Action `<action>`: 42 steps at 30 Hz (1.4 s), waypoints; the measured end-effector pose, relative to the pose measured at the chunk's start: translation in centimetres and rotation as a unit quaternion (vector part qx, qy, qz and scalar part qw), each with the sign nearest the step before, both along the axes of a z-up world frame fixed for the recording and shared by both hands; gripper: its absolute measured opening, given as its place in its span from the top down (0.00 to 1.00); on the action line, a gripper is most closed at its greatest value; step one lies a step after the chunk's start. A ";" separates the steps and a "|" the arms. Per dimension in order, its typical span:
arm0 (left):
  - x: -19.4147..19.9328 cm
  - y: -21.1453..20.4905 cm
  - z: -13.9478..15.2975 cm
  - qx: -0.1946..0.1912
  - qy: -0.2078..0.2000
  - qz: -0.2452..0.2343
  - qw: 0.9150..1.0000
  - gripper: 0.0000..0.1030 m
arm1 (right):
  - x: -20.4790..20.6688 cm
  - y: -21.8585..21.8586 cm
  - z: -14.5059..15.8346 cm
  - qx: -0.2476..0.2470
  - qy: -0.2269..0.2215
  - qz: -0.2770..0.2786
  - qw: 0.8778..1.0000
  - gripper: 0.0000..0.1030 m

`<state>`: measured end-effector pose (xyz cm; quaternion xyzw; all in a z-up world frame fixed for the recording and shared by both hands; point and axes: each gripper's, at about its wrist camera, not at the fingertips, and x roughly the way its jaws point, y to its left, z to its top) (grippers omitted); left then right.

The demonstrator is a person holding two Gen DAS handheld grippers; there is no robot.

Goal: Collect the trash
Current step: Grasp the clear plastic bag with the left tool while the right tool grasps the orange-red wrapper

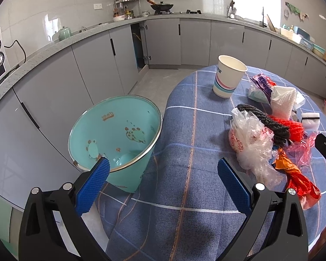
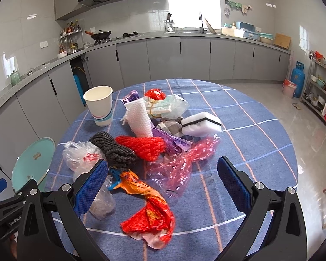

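A heap of trash lies on the blue checked tablecloth: a clear plastic bag, a dark knitted roll, red netting, an orange-red wrapper, pink film, white foam mesh, a white sponge and a paper cup. A teal bin stands off the table's left edge. My left gripper is open above the table edge, between bin and clear plastic bag. My right gripper is open over the heap, holding nothing.
Grey kitchen cabinets and a worktop run along the far walls, with one cabinet door open. A wok sits on the hob. A blue gas cylinder and a metal shelf rack stand at the right. The paper cup stands upright.
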<state>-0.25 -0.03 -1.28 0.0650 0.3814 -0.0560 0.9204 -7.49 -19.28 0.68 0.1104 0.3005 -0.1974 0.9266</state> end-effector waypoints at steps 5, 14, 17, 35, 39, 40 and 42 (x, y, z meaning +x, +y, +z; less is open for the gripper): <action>0.3 -0.9 -0.7 0.005 0.008 -0.010 1.000 0.05 | -0.2 -0.9 -0.5 0.003 0.005 -0.003 1.000 0.04; 1.3 -2.3 -1.3 0.010 0.020 -0.020 1.000 0.05 | 0.1 -2.2 -1.2 0.002 0.017 -0.006 1.000 0.05; 1.6 -2.8 -1.5 0.011 0.023 -0.030 0.999 0.05 | -0.1 -2.7 -1.3 -0.006 0.016 -0.008 1.000 0.05; 2.7 -8.5 -1.8 -0.002 0.041 -0.114 0.993 0.11 | -1.7 -5.1 -3.9 0.051 0.066 0.024 0.996 0.29; 2.6 -9.1 -1.6 -0.017 0.053 -0.130 0.990 0.17 | -1.1 -4.0 -4.1 0.074 0.070 0.058 0.993 0.29; 2.5 -9.1 -1.5 -0.024 0.053 -0.132 0.990 0.17 | -1.1 -3.7 -4.0 0.071 0.069 0.062 0.993 0.29; 2.5 -9.2 -1.1 -0.039 0.052 -0.138 0.988 0.16 | -0.8 -3.4 -4.3 0.067 0.072 0.070 0.993 0.31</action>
